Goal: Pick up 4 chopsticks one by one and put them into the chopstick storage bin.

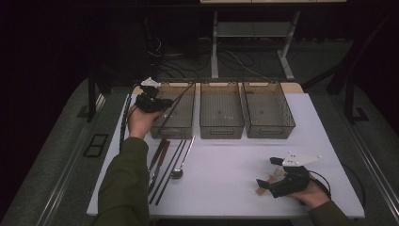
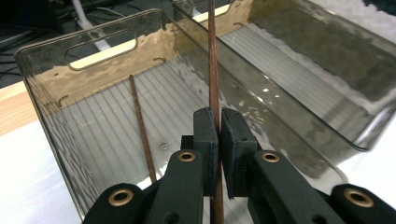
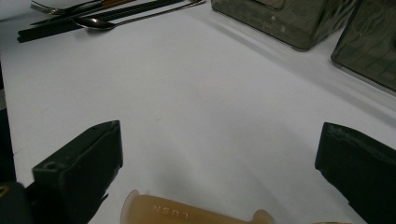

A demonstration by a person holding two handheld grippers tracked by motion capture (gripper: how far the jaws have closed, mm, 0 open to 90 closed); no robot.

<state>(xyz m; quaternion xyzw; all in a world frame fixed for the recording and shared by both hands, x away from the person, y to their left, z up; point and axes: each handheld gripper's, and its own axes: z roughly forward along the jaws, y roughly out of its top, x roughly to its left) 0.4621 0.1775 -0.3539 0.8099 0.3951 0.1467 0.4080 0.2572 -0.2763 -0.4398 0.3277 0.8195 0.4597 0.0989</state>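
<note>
At the upper left of the high view, our left gripper (image 1: 164,104) clenched a brown chopstick (image 2: 214,70) above the leftmost bin (image 2: 42,74); we judged lowering it alongside the chopstick inside (image 2: 142,133) wisest. Our right gripper (image 1: 269,176) rested released.

chopstick (image 2: 214,70) top and bottom cut off, amber part (image 3: 187,213) cropped below

White counter (image 1: 226,160), carrying three smoky translucent bins (image 1: 221,113) in a row along the far edge. Just in front of the left bin (image 1: 174,117): spoon (image 1: 181,162), fork (image 3: 51,8), black chopsticks (image 1: 164,174).
</note>
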